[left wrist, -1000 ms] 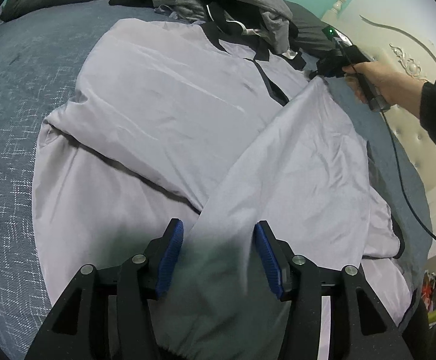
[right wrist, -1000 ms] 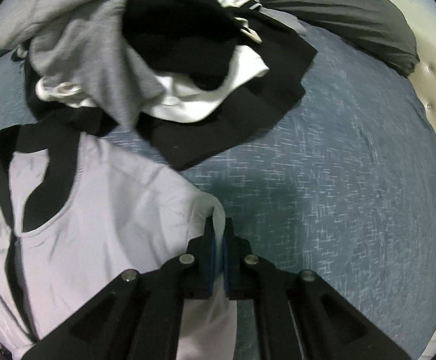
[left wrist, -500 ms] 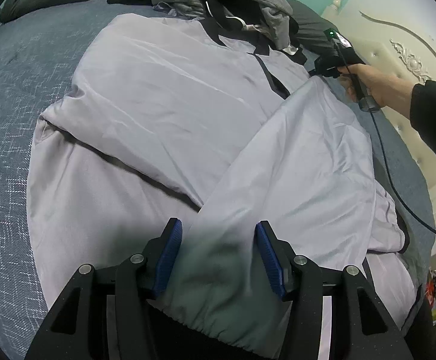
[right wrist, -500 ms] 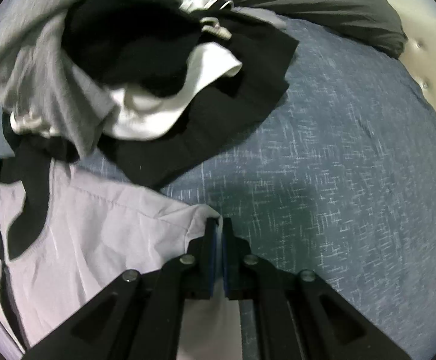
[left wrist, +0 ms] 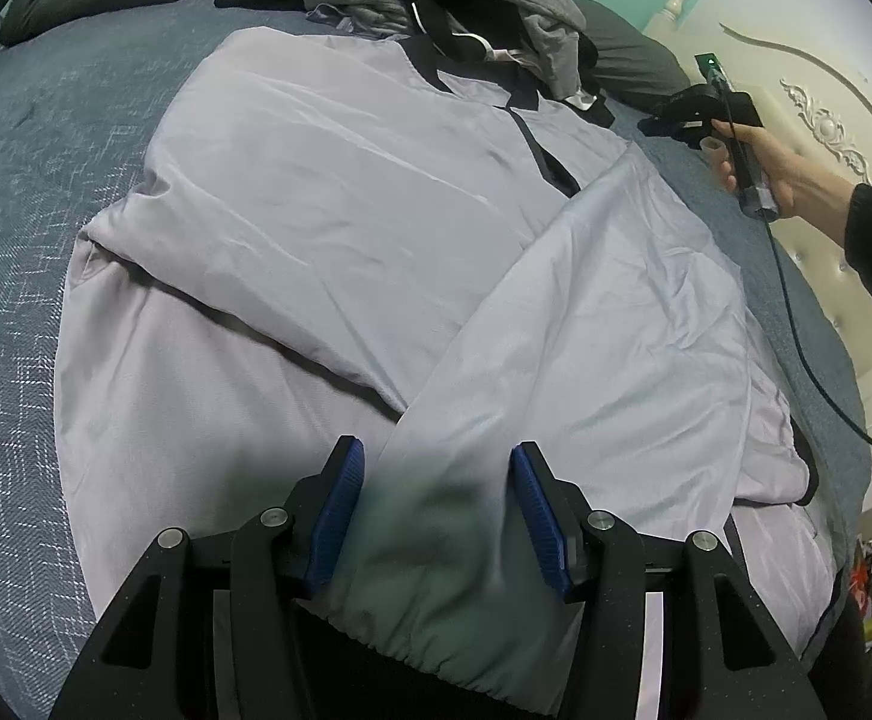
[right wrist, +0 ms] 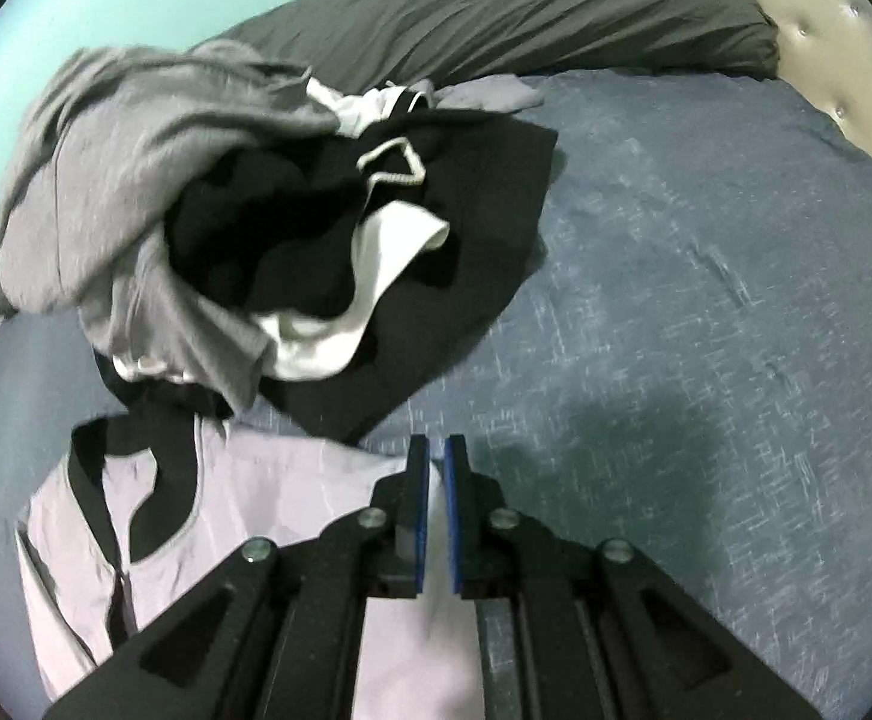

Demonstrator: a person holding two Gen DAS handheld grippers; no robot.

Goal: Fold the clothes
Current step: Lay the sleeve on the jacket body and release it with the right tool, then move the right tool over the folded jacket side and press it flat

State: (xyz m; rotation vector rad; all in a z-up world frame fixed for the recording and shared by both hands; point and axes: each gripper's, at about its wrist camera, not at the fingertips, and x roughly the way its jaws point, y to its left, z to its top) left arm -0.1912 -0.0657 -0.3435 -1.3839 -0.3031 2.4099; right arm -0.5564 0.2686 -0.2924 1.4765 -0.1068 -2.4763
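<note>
A pale lilac jacket [left wrist: 345, 192] with a black collar lies spread on the blue bed [left wrist: 27, 180]. One sleeve [left wrist: 586, 312] is folded across its front. My left gripper [left wrist: 436, 498] is closed on the bunched cuff end of that sleeve, which drapes back over the gripper body. My right gripper [right wrist: 436, 456] hovers at the jacket's far shoulder corner [right wrist: 291, 480]. Its jaws are opening, a narrow gap shows between the pads, and they do not press on the cloth. In the left wrist view the right gripper [left wrist: 655, 123], held by a hand [left wrist: 778, 162], is just off that corner.
A heap of grey, black and white clothes [right wrist: 195, 210] lies beyond the jacket's collar. Behind it is a dark grey pillow [right wrist: 526, 6]. A cream padded headboard [left wrist: 796, 90] borders the bed on the right. A black cable [left wrist: 796, 312] hangs from the right gripper.
My right gripper let go of the jacket's shoulder corner, its jaws parted slightly, and it lifted and turned toward the clothes heap. The left gripper kept still with the sleeve.
</note>
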